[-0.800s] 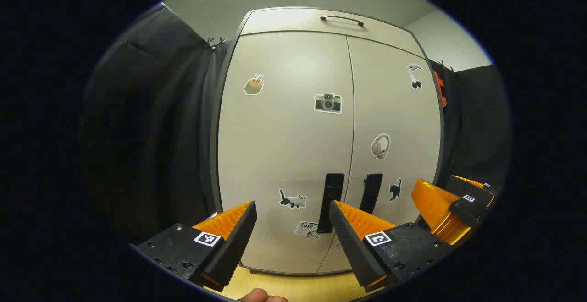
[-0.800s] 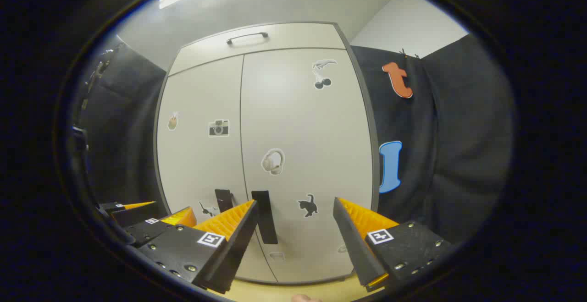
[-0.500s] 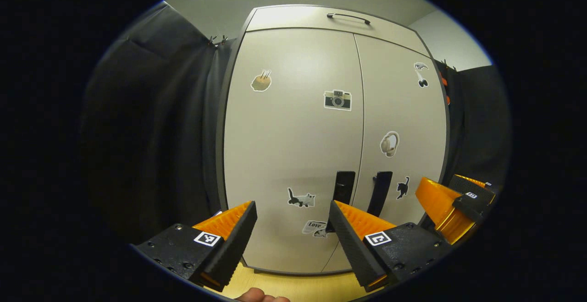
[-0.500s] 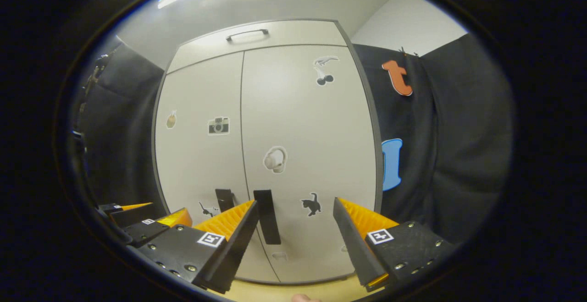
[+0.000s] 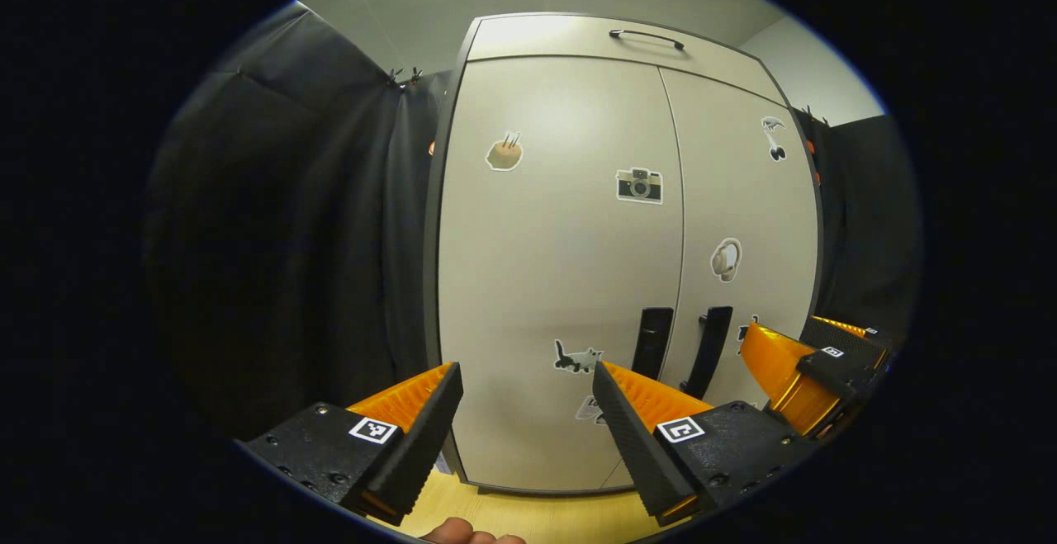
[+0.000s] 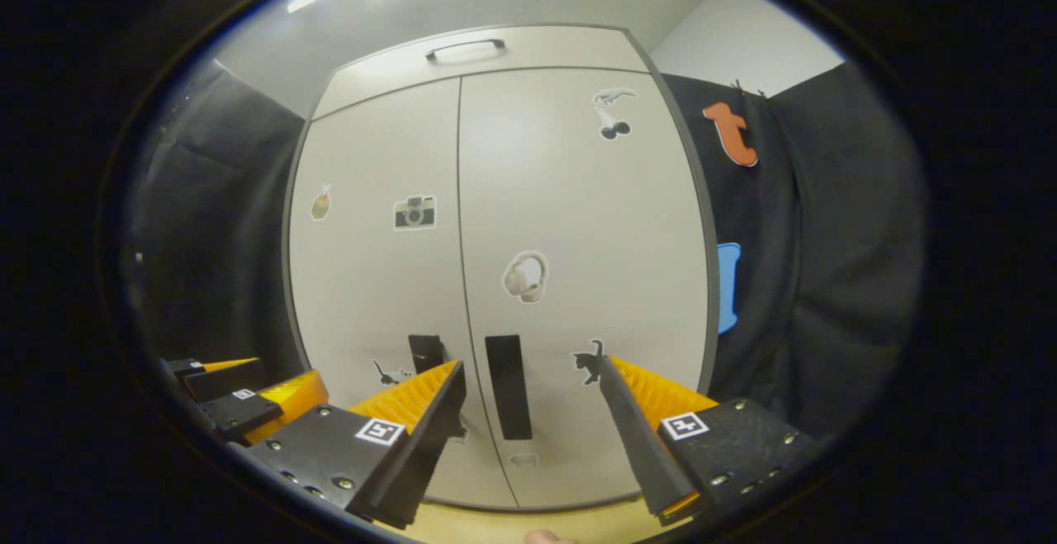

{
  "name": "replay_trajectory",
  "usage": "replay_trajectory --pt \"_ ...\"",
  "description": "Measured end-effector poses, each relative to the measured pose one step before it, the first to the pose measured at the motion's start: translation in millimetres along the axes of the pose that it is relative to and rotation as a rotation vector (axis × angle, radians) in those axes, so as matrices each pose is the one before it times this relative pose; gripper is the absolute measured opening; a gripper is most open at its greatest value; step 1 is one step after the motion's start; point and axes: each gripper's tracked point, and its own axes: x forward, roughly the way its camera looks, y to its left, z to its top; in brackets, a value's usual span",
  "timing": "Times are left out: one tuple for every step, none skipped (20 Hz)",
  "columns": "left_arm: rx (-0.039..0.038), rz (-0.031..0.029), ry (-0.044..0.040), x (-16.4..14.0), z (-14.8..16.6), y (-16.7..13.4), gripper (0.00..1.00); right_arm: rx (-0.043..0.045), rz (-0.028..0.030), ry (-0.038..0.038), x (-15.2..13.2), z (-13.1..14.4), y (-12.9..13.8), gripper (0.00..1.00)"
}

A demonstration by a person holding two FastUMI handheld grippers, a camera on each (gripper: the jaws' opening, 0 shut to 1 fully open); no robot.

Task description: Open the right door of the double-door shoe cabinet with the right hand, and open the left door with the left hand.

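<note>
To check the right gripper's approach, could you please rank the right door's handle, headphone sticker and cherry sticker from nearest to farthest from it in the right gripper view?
1. Handle: low, between the open right gripper's fingers.
2. Headphone sticker: mid-door, above the handle.
3. Cherry sticker: near the door's top right.

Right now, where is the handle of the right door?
In the right gripper view, the right door handle stands low on the right door, just right of the centre seam, between the open right gripper fingers.
</note>
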Motion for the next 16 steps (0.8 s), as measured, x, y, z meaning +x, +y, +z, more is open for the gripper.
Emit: replay_trajectory --pt "0.00065 0.00689 0.00097 -1.45 -0.34 4.24 0.99 -0.00207 0.00418 0.00799 2.26 -2.93 2.66 0.94" --pt "0.00126 0.00893 0.00077 -1.31 0.39 4.95 0.99 -0.00140 0.00192 0.00687 2.86 -1.88 1.69 0.94" --pt "0.00088 0.01017 -0.00070 -1.26 0.02 5.50 0.99 -0.00181 0.00247 0.00334 3.26 -1.15 1.83 0.94" --pt "0.00060 0.01106 0.00111 -1.20 0.00 5.39 0.99 -0.00265 0.00368 0.00245 2.81 -1.30 2.13 0.94" --pt "0.00122 0.01212 0.00129 -1.78 -0.83 5.90 0.98 -0.00278 0.00217 0.00217 3.65 -0.89 1.78 0.94" --pt "0.00086 0.01325 0.00080 -0.91 -0.01 6.05 0.99 -0.00432 0.00291 0.00157 2.85 -1.00 1.69 0.94" --pt "0.00011 0.01281 0.00141 -1.90 -0.70 5.96 0.98 -0.00569 0.00079 -0.00192 3.13 -0.52 1.46 0.94" --pt "-0.00002 0.01071 0.00410 -1.33 -1.02 5.30 0.98 -0.00733 -0.00293 -0.00290 3.31 -0.61 0.01 0.94" --pt "-0.00001 0.01197 0.00401 -1.24 -1.16 5.57 0.98 -0.00799 -0.00572 -0.00087 4.48 -1.84 0.03 0.94" --pt "-0.00001 0.01079 0.00110 -1.62 0.06 5.61 0.98 -0.00590 -0.00776 -0.00004 4.77 -1.56 -2.11 0.97" --pt "0.00007 0.00912 0.00177 -1.42 -0.82 4.18 0.98 -0.00524 -0.00969 0.00199 5.75 -1.71 -2.00 0.94" --pt "0.00027 0.00771 0.00277 -1.69 0.04 4.15 0.98 -0.00403 -0.01006 0.00485 5.02 -2.69 -2.81 0.94" --pt "0.00004 0.00887 0.00208 -1.67 -0.86 4.26 0.98 -0.00202 -0.00884 0.00667 5.67 -2.02 -2.77 0.94" --pt "-0.00023 0.01004 0.00105 -1.82 -0.07 4.34 0.98 -0.00133 -0.00735 0.00579 5.16 -2.65 -3.22 0.97" --pt "0.00150 0.01167 0.00240 -1.75 -0.93 4.95 0.98 -0.00046 -0.00542 0.00431 4.27 -1.02 -1.48 0.97" --pt "0.00161 0.01042 0.00175 -0.77 -0.17 3.77 0.98 -0.00036 -0.00420 0.00326 2.80 -1.13 -0.76 0.94"
